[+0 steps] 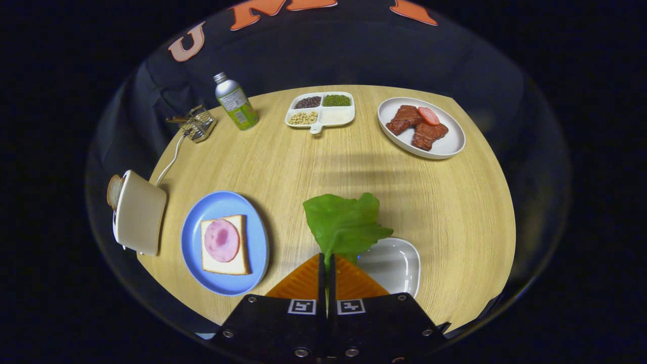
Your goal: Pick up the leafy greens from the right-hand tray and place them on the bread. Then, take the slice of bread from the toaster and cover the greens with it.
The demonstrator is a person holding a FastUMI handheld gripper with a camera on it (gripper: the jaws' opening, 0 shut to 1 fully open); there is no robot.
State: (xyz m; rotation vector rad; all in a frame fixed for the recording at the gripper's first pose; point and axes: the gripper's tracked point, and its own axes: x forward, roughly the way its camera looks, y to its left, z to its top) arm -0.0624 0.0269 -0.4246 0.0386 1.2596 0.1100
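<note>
The leafy greens (346,225) are pinched at the stem between the two orange fingers (303,283) of the gripper (327,263). The fingers are pressed almost together, with just the thin stem in the slit. The leaf stands up ahead of the fingertips, over the wooden table (354,167).

Just behind the leaf, at about 4 o'clock from it, sits the white tray (399,265). The leaf and the right finger hide part of it.

At 9 o'clock from the leaf is a blue plate (202,222). On it lies a slice of bread (237,265) with a round pink slice of ham (221,240) on top.

Further out at 9 o'clock is the cream toaster (141,212). A second bread slice (114,191) pokes out of it. A white cord (172,159) runs from it toward a small shiny metal thing (199,124).

At 11 o'clock stands a green bottle (235,103). At 12 o'clock is a white dish of beans (321,110). At 1 o'clock is a white oval plate (445,146) with brown meat (417,126) and a red slice (428,116).
</note>
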